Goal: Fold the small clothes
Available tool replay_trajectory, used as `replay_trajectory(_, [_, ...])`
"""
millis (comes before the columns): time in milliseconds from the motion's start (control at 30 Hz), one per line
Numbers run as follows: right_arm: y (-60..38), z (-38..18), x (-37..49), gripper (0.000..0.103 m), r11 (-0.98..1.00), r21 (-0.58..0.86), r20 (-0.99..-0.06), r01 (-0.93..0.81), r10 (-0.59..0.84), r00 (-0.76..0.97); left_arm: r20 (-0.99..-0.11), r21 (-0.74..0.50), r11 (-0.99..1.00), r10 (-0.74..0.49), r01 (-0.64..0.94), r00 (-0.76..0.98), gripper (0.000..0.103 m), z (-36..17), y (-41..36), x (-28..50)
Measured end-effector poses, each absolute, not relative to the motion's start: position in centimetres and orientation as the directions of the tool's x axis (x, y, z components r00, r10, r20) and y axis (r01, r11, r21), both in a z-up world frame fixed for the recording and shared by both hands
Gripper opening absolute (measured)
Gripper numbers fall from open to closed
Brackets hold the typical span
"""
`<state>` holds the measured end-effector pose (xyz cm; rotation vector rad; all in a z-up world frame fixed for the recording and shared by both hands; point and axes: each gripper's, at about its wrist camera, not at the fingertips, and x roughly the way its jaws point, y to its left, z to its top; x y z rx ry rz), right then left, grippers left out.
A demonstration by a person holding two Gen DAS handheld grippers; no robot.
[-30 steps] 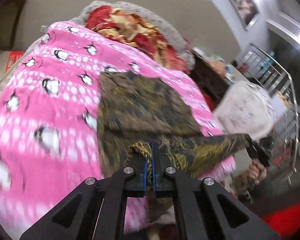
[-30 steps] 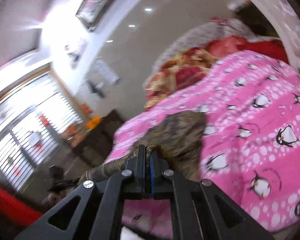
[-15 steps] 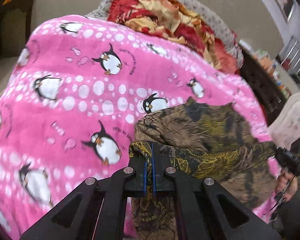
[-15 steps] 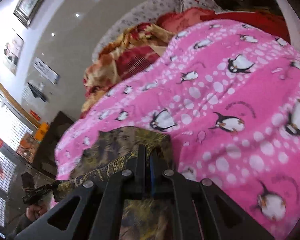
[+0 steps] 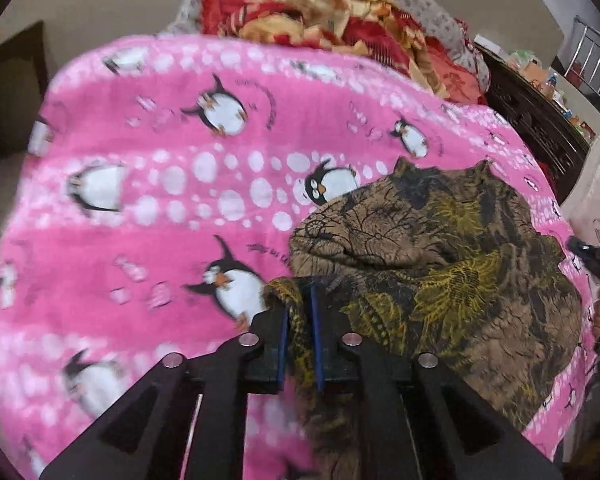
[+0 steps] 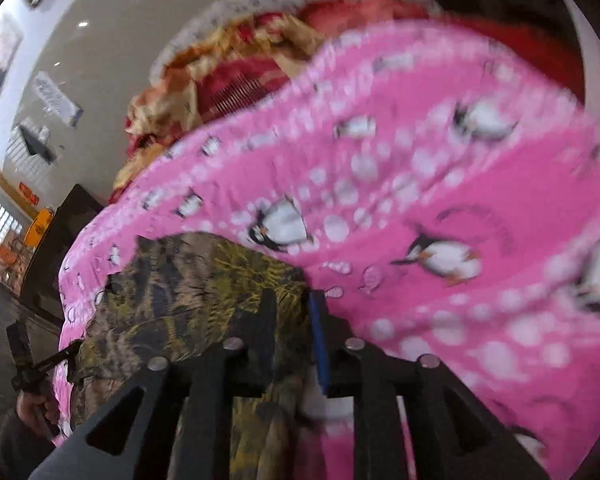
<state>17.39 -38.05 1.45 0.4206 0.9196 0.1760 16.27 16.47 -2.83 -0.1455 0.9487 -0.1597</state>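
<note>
A pink fleece blanket [image 5: 148, 216] printed with penguins and white dots covers the bed in front of you, and a rumpled red and gold quilt [image 5: 332, 12] is heaped at its far end. Beyond the bed, your left wrist view shows a dark wooden cabinet [image 5: 536, 120] and a metal railing [image 5: 596, 60].

The small garment [image 5: 452, 264], brown with a black and mustard-yellow pattern, lies bunched on the blanket, toward the cabinet side of the bed.

Your left gripper [image 5: 299, 312] sits at the garment's near corner. Its jaws are parted a little, with a twisted strip of the cloth running between the blue pads, so you cannot tell from here whether the cloth is pinched or just lying in the gap.

Your right gripper [image 6: 294, 304] hovers at the garment's [image 6: 188, 296] other near edge, next to bare pink blanket [image 6: 440, 184]. Its jaws stand apart with a clear gap between them, and the cloth lies beneath and behind the fingers. This view is blurred, so finer contact cannot be made out.
</note>
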Motion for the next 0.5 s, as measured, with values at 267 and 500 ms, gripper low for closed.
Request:
replay_trajectory(267, [-29.8, 6.0, 8.9, 0.026, 0.935, 0.271, -0.746, -0.228, 0.354, 0.564, -0.73, -0.205, 0.976, -0.104, -0.071, 0.675, 0.021, -0.7, 15.3, 10.6])
replay_trajectory(500, [-23.4, 3.7, 7.1, 0.026, 0.939, 0.134, -0.802, -0.318, 0.291, 0.521, -0.721, -0.264, 0.944, -0.329, 0.197, 0.61, 0.021, -1.8, 6.4, 7.3])
